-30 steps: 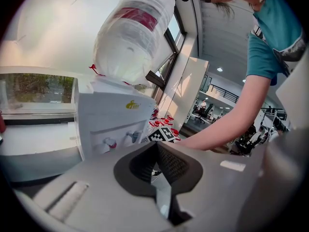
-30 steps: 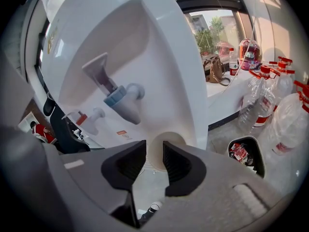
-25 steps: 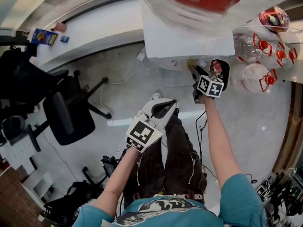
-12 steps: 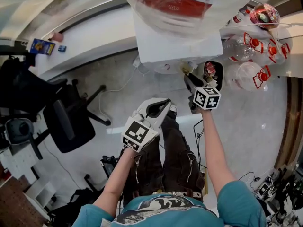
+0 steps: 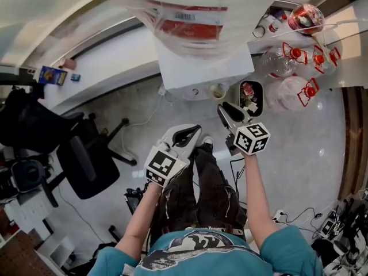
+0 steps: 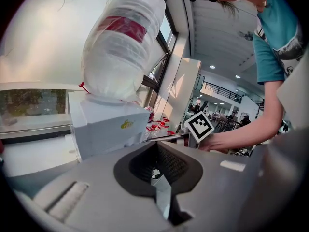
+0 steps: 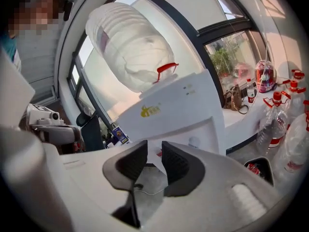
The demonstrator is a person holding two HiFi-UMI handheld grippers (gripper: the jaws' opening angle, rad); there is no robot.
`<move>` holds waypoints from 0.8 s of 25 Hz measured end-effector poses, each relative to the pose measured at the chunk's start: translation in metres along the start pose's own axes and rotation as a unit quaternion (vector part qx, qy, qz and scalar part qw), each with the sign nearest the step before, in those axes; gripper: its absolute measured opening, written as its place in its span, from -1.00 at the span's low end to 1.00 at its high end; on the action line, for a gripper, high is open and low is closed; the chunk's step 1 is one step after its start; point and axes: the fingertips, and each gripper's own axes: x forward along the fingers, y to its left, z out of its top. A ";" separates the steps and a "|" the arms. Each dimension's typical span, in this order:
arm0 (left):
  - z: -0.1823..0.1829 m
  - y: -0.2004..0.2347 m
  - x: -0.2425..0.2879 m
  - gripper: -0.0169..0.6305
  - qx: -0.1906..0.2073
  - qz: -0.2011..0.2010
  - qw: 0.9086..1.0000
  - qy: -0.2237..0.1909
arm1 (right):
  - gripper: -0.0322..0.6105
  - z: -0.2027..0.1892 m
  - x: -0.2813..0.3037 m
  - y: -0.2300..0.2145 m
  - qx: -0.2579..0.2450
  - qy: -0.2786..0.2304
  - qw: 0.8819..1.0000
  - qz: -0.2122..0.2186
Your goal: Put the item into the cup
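Right gripper (image 5: 226,109) is closing its jaws, a narrow gap showing and nothing inside it. The cup (image 5: 217,90) is sitting just ahead of its tips, under the water dispenser (image 5: 201,68). Left gripper (image 5: 192,132) is hanging beside it, jaws together. I can't pick out the item.

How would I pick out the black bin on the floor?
Find the white water dispenser with the wrapped bottle on top. On the floor to its right, before the clear jugs with red caps, stands the bin: small, black and oval, with red litter inside.
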 end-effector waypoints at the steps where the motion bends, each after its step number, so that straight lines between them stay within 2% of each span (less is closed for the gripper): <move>1: 0.003 0.000 -0.001 -0.91 0.001 -0.001 1.000 0.001 | -0.60 0.006 -0.004 0.007 -0.006 -0.003 1.000 0.003; 14: 0.043 0.001 -0.030 -0.91 0.029 -0.014 0.999 -0.006 | -0.60 0.079 -0.041 0.090 -0.076 -0.049 0.995 0.032; 20: 0.058 0.003 -0.050 -0.91 0.022 -0.032 0.999 -0.019 | -0.61 0.095 -0.052 0.126 -0.085 -0.065 0.994 0.034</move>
